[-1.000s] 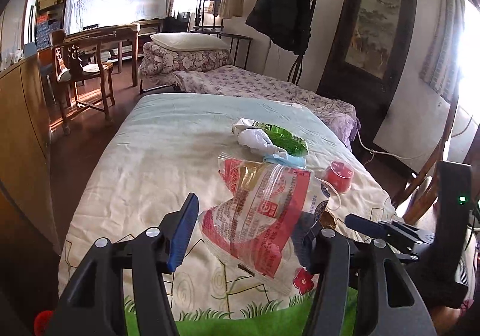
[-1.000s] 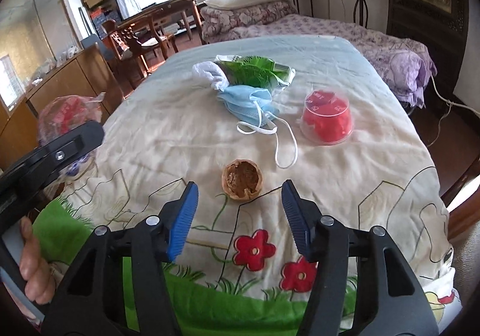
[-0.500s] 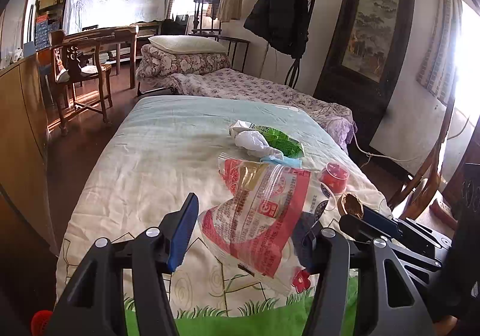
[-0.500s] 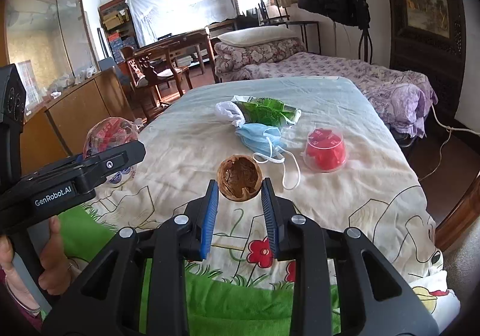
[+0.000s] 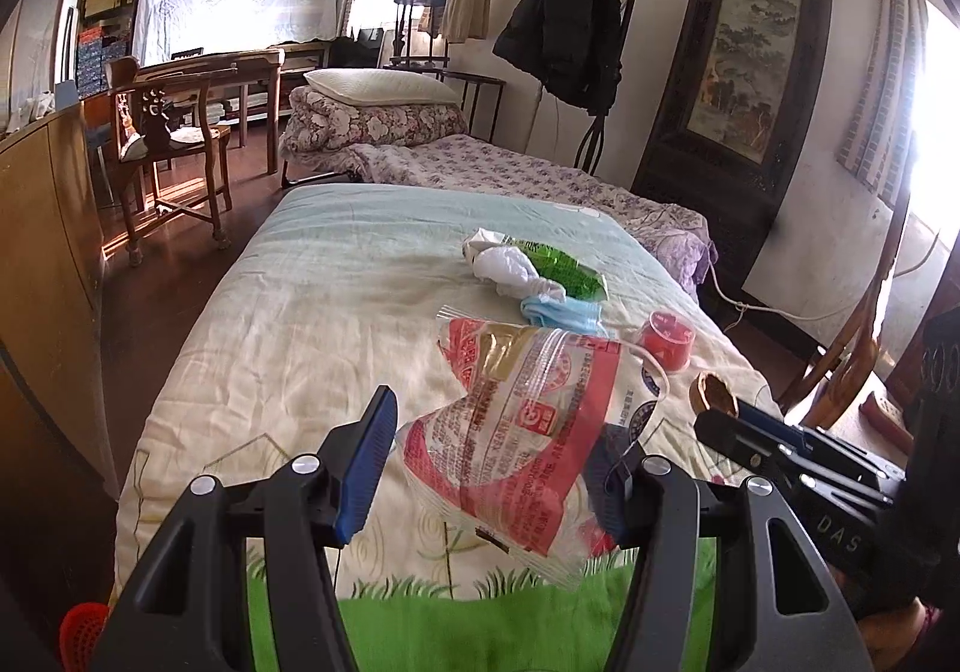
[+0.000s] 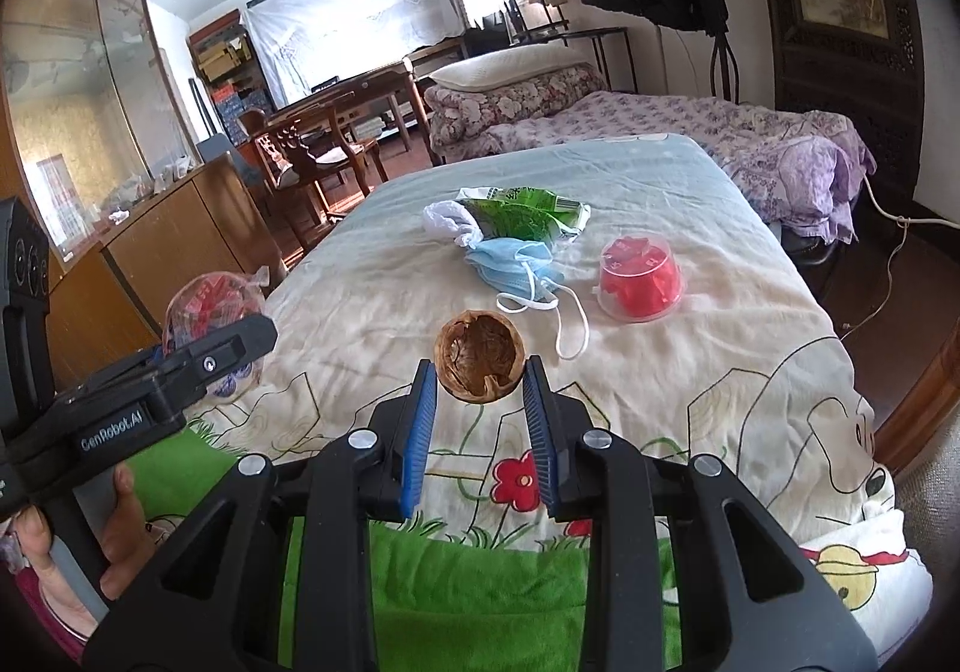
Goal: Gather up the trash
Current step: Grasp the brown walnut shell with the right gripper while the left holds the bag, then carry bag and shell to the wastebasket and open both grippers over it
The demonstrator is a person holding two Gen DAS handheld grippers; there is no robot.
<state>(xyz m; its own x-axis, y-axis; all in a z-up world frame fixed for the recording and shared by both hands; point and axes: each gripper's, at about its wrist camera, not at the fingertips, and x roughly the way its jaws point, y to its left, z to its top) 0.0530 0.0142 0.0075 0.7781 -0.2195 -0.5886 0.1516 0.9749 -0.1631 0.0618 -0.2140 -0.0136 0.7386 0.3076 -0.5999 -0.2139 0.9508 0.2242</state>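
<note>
Lifted clear of the quilt (image 6: 690, 348) since the previous frame, our right gripper (image 6: 480, 402) clamps the walnut shell (image 6: 480, 357); our left gripper (image 5: 498, 468), fingers spread, carries the plastic bag (image 5: 516, 432).

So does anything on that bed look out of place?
Yes: litter lies on the quilt, where it doesn't belong: a blue face mask, a green wrapper and an upturned red cup. The right gripper holds a walnut shell.
</note>
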